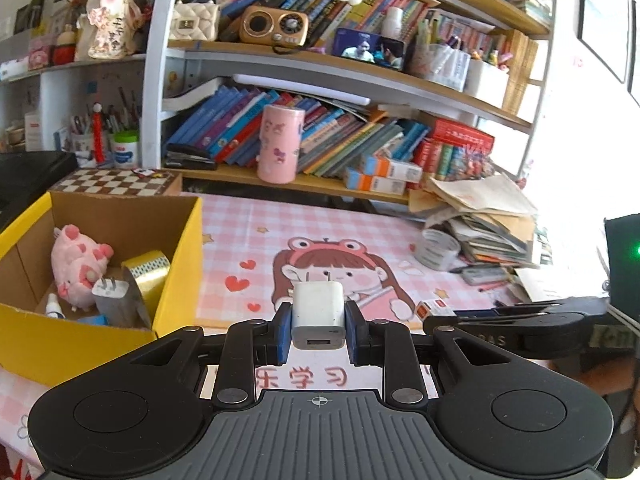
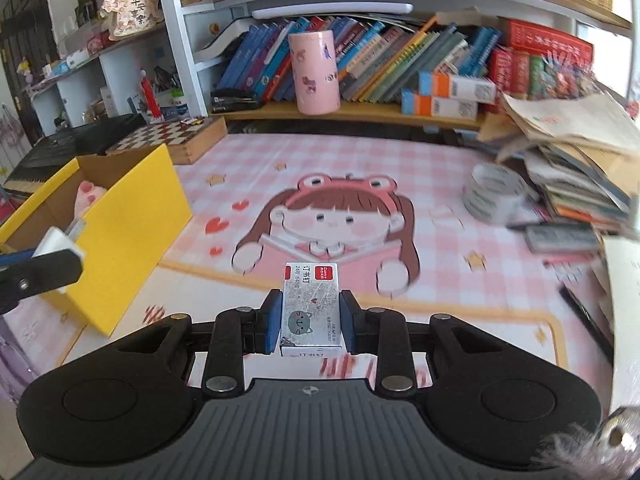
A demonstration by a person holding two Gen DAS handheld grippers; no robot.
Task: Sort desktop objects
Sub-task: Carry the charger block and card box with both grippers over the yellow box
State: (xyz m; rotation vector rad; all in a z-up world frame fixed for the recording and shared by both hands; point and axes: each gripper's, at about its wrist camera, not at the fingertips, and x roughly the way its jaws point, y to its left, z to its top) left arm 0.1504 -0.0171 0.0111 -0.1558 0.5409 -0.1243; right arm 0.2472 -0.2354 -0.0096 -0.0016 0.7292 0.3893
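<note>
My left gripper is shut on a white USB charger, prongs pointing forward, held above the pink desk mat. To its left stands a yellow cardboard box holding a pink plush pig, a gold tape roll and a grey charger. My right gripper is shut on a small silver staples box above the mat. The yellow box lies to its left, and the left gripper with the white charger shows beside it.
A clear tape roll lies on the mat's right side beside a messy pile of papers and books. A chessboard box sits behind the yellow box. A pink cylinder stands on the low bookshelf.
</note>
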